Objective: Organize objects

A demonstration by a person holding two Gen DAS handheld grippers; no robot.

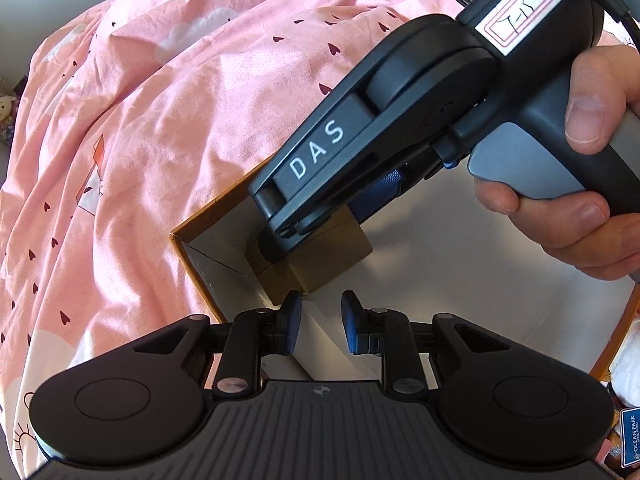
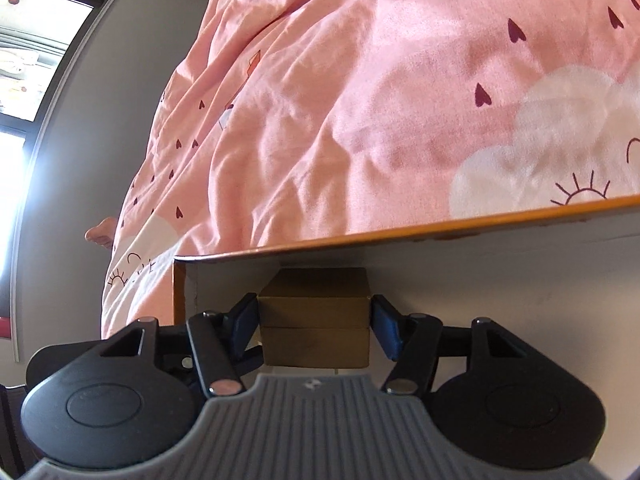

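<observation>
Right now your right gripper pinches the small brown box between its blue pads, deep in the far left corner of the orange-rimmed carton. Your left gripper hangs spread and empty just near of it, the box lying straight ahead, long axis crosswise, pink duvet beyond.

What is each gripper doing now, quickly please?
Left gripper: open, holding nothing.
Right gripper: closed on the small brown box, inside the big carton.
</observation>
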